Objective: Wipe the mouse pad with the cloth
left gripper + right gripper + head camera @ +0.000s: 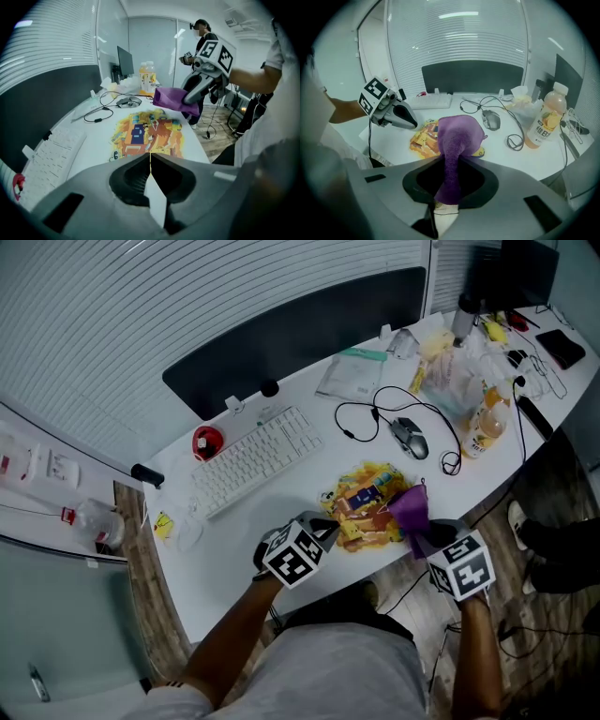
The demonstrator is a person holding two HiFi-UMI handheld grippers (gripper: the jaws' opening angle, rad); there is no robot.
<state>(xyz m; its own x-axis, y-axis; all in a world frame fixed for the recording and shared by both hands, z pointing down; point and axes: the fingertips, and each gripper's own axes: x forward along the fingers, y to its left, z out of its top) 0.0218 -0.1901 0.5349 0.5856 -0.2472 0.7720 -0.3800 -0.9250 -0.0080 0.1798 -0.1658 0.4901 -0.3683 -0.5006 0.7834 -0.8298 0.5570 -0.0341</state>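
A colourful yellow and orange mouse pad [364, 505] lies flat near the front edge of the white desk [234, 549]. My left gripper [330, 524] is shut, its tips at the pad's left edge, and nothing shows between the jaws. In the left gripper view the mouse pad [147, 133] spreads just beyond that gripper [150, 157]. My right gripper [419, 532] is shut on a purple cloth [410, 510], held over the pad's right end. The right gripper view shows the cloth [457, 140] rising out of my right gripper [449, 159], with the mouse pad [422, 138] behind it.
A white keyboard [258, 457] lies left of the pad, and a red object [207, 441] sits beyond it. A grey mouse [409, 437] with a looping black cable, an orange drink bottle [483, 432] and plastic bags [455, 371] crowd the right. A person [201, 33] stands far back.
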